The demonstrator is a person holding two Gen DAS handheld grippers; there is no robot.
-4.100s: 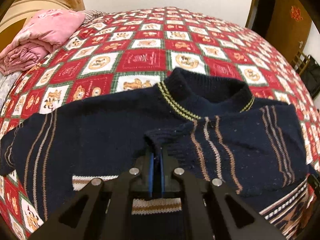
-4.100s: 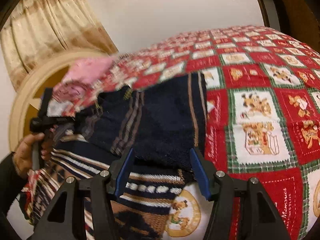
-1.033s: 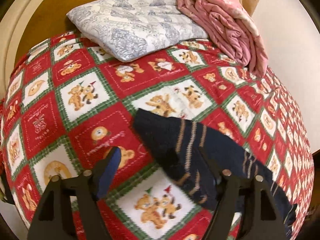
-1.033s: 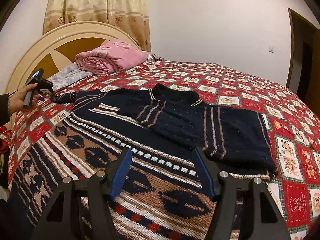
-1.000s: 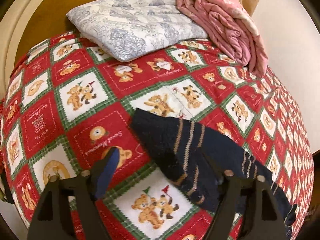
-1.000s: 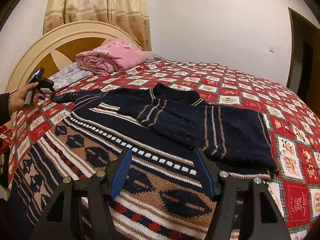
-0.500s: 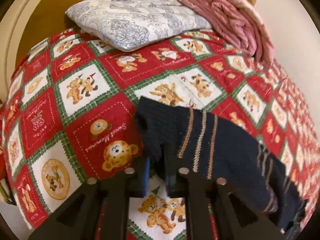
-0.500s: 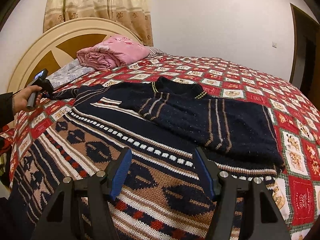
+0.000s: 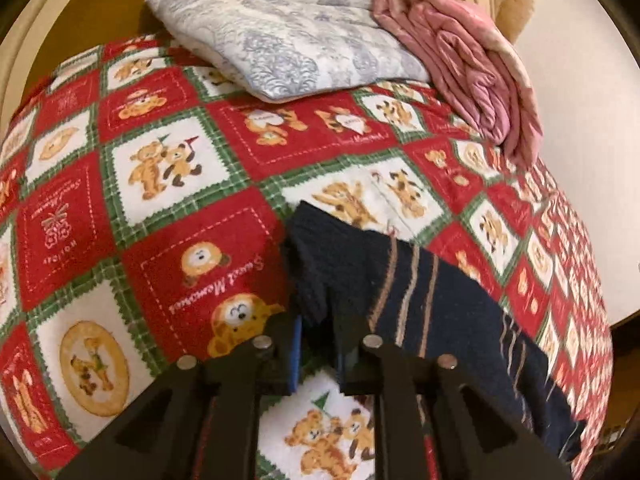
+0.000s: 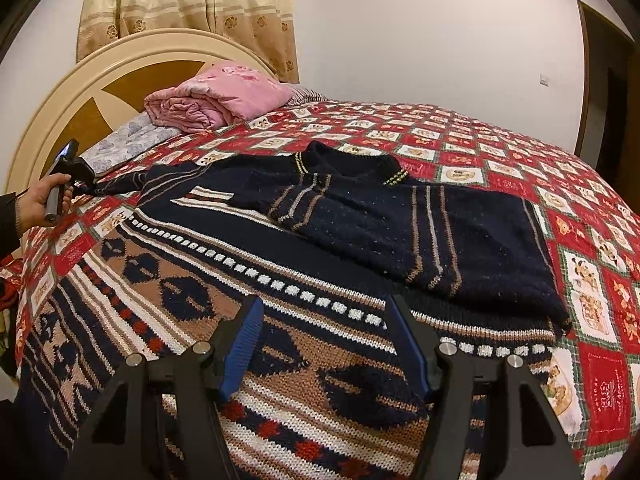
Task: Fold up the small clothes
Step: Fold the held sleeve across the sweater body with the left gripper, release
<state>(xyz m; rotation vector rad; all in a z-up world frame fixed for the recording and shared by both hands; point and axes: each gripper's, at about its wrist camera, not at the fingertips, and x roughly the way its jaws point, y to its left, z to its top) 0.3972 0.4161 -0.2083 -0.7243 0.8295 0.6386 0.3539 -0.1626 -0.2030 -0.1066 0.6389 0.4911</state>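
Observation:
A navy knit sweater (image 10: 360, 232) with tan stripes and a patterned lower body lies flat on the red teddy-bear bedspread (image 10: 500, 148). Its right sleeve is folded across the chest. Its other sleeve (image 9: 408, 300) stretches toward the headboard. My left gripper (image 9: 318, 322) is shut on that sleeve's cuff (image 9: 316, 256); it also shows in the right wrist view (image 10: 82, 184), held in a hand. My right gripper (image 10: 326, 344) is open and empty, hovering over the sweater's patterned hem.
A grey-white pillow (image 9: 280, 32) and a folded pink blanket (image 9: 460, 60) lie against the round wooden headboard (image 10: 100, 80). A curtain (image 10: 188, 4) hangs behind. A dark door (image 10: 608, 92) stands at the far right.
My left gripper closed on the sleeve cuff, having been open around it a second ago. The right gripper edged slightly nearer over the hem and stays open.

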